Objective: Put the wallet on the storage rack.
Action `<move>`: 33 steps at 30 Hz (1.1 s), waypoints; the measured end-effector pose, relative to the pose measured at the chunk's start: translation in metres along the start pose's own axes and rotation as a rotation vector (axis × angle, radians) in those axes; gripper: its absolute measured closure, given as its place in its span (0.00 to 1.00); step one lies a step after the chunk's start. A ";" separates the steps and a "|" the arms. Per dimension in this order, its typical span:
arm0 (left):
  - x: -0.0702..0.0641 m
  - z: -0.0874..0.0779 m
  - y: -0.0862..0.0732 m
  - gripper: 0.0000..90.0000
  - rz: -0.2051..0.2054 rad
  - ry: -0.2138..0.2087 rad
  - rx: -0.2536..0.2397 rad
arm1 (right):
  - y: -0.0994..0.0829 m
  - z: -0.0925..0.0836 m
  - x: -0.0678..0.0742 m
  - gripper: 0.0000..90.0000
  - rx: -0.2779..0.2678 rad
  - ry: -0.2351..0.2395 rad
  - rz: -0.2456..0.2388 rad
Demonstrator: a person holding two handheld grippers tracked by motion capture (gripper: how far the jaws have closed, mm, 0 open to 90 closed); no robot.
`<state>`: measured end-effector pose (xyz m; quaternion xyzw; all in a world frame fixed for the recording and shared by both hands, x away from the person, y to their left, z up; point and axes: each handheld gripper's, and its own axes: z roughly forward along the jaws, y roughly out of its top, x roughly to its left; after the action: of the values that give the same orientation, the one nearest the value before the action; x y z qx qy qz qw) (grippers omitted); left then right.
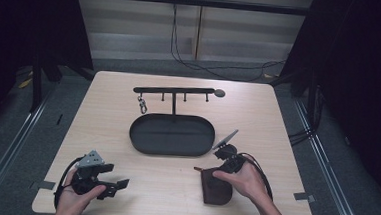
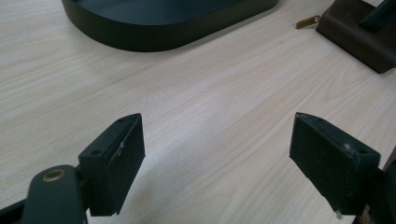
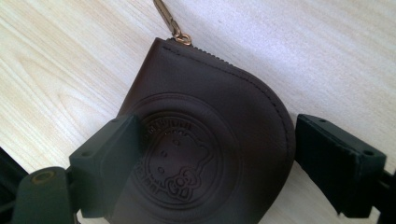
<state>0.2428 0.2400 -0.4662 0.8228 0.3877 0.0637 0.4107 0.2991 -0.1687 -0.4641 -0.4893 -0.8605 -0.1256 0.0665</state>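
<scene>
Quick count from my end: one light wood table (image 1: 173, 186), one black oval tray (image 1: 172, 134), one black rack (image 1: 174, 91) with short pegs standing at the tray's far edge, one dark brown pouch (image 1: 217, 187), and my two grippers.

The tray looks bare inside as far as I can tell from the high view. There's a small metal clip (image 1: 141, 104) hanging off the left end of the rack, and a round disc at its right tip. I count about three pegs along the bar, but it's small from up there.

The pouch is the interesting bit. It sits flat on the table near the front edge, right of center, well clear of the tray. In the right gripper view it's dark brown leather, rounded on one side, stitched along the edge, with a round embossed emblem showing a cartoon figure with a bow. A brass zipper pull (image 3: 169, 21) sticks out from its top corner onto the wood.

My right gripper (image 3: 219, 154) sits over the pouch with its jaws spread wide, one on either side of it, not clamped. My left gripper (image 1: 109, 175) is off at the front left over bare table, jaws wide apart, nothing between them.
</scene>
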 end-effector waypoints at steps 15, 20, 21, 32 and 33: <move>0.000 0.001 0.000 0.20 -0.004 -0.002 0.005 | 0.005 0.004 -0.009 0.20 0.052 0.085 0.020; 0.000 0.001 0.000 0.20 -0.003 0.000 0.007 | 0.005 0.000 -0.006 0.25 0.044 0.050 -0.003; 0.000 0.000 0.000 0.20 -0.002 0.002 0.005 | 0.005 -0.001 -0.005 0.26 0.038 0.040 -0.008; 0.000 0.000 0.000 0.20 -0.001 0.002 0.005 | 0.007 -0.012 -0.005 0.51 0.008 0.004 -0.002; 0.001 0.000 0.000 0.20 -0.004 0.004 0.006 | 0.008 -0.015 -0.006 0.54 0.006 0.005 -0.005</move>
<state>0.2430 0.2410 -0.4663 0.8230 0.3904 0.0636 0.4077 0.3090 -0.1741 -0.4504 -0.4868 -0.8618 -0.1245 0.0698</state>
